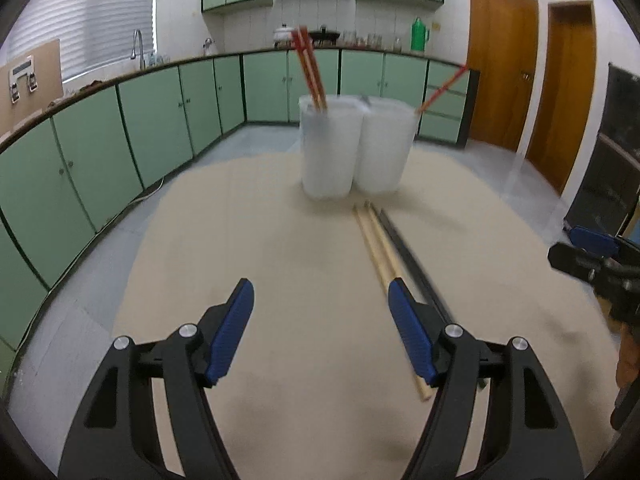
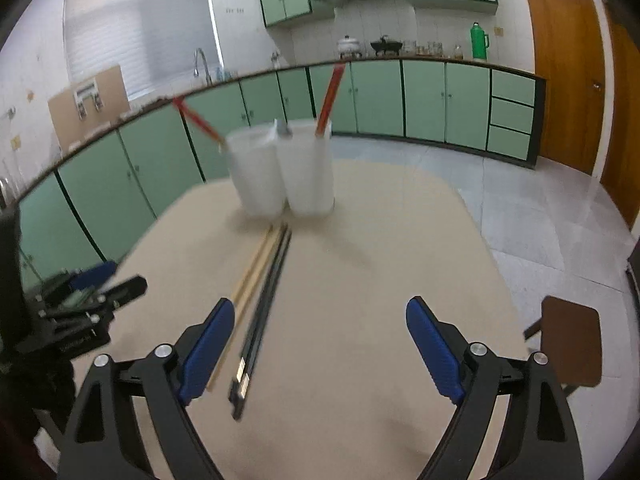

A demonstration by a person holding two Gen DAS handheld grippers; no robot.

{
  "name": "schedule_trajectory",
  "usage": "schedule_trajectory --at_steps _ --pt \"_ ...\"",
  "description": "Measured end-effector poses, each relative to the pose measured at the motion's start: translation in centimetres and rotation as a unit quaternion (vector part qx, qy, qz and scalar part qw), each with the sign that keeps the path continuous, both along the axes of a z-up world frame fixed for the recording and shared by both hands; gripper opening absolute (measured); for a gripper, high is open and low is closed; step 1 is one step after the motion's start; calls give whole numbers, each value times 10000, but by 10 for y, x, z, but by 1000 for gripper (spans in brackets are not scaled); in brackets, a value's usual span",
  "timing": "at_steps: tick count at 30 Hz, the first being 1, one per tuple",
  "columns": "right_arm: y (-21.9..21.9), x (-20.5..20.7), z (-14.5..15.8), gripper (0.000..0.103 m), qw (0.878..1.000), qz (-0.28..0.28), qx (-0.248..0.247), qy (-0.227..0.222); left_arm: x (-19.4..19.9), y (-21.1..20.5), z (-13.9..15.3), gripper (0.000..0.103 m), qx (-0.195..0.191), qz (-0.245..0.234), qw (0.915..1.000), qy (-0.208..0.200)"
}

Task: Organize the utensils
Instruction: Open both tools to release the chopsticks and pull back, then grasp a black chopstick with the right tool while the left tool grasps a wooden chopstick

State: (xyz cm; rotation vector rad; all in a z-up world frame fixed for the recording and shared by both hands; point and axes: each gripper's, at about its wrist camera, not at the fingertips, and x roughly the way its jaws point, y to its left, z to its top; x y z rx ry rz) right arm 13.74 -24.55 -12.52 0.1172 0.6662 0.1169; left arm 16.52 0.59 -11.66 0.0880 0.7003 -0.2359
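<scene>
Both grippers tilted down over table point(image 1: 280, 240) | left gripper point(image 1: 320, 312) jaws apart, empty | right gripper point(image 2: 320, 332) jaws apart, empty

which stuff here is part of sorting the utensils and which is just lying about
Part of the job:
- red chopsticks standing in the white cups
- wooden chopsticks on the table
- black chopsticks beside them

Just lying about:
- green flask
- white pot
- brown stool

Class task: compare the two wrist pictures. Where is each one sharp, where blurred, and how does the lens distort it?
Left wrist: fingers sharp, cups smeared, counter bowed by fisheye. Right wrist: fingers sharp, cups and chopsticks blurred, dark corners.
</scene>
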Motion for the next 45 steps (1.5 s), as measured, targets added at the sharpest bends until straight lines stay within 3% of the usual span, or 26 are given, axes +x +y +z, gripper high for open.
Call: schedule_trajectory --at_steps 7,19,25,27,28,45 --pt "24 -19 -37 81 9990 263 -67 365 -13 7 -23 68 88 177 9994 291" --pt "63 -28 -60 57 9939 706 -454 713 -26 2 -38 68 68 225 9989 402" --pt "66 -27 -63 34 9926 766 -522 786 -25 -2 -40 68 23 254 9988 414" --pt "65 -27 -64 13 9925 808 -485 784 -26 -5 -41 68 14 235 9988 418" --pt "64 -27 -63 9 9926 805 -467 785 -27 -6 -41 68 25 220 9989 408" --pt "42 -18 -62 6 9951 502 -253 819 -39 -29 -45 69 -105 -117 9987 490"
